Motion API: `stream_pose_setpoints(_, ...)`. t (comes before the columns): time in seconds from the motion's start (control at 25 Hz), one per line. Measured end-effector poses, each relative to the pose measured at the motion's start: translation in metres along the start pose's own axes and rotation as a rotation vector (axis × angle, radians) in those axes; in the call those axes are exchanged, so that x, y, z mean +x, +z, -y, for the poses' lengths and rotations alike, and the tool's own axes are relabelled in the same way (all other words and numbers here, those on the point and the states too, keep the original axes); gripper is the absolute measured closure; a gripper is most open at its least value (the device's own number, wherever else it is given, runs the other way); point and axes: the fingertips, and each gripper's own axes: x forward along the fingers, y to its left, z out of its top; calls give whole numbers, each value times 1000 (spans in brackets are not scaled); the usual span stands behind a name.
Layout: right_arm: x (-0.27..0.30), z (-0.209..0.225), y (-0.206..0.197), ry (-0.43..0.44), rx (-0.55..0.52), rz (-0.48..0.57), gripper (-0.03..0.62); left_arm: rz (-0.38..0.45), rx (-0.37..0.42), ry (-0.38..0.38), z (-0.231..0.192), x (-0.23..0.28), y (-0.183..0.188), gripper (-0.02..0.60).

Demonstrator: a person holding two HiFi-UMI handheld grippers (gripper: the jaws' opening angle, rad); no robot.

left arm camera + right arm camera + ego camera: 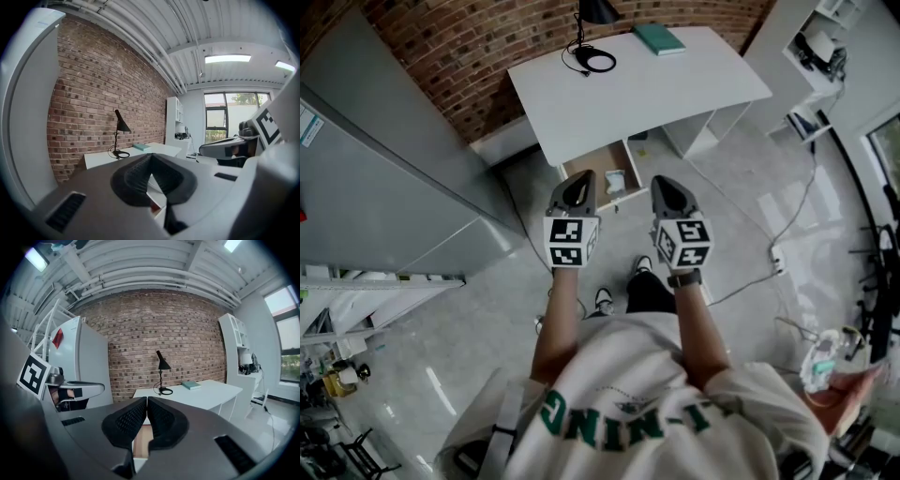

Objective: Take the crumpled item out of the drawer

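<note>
The white desk (637,89) stands ahead with its wooden drawer (586,166) pulled open at the front edge. A small white crumpled item (615,180) lies in the drawer's right part. My left gripper (584,176) is shut and empty, hanging in the air just before the drawer. My right gripper (662,181) is also shut and empty, beside the left one and slightly right of the drawer. In the left gripper view the closed jaws (151,157) point toward the desk (140,153). The right gripper (146,399) hides most of the drawer (140,442).
A black lamp (592,23) and a teal book (658,38) sit on the desk's far side by the brick wall (487,47). A tall grey fridge (375,187) stands at the left, white shelves (825,47) at the right. Cables and a power strip (776,258) lie on the floor.
</note>
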Motion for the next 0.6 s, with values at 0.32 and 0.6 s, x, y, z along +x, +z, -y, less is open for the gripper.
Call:
stream_pose_setpoints(0.32,57,33,-16,35,22,-42,588,-69,-18,-14,-2,67,-33,581)
stream_pose_setpoints(0.6,106,64,-32,56,45,-109,588,-185,-43,-30,-5,131,-71,581)
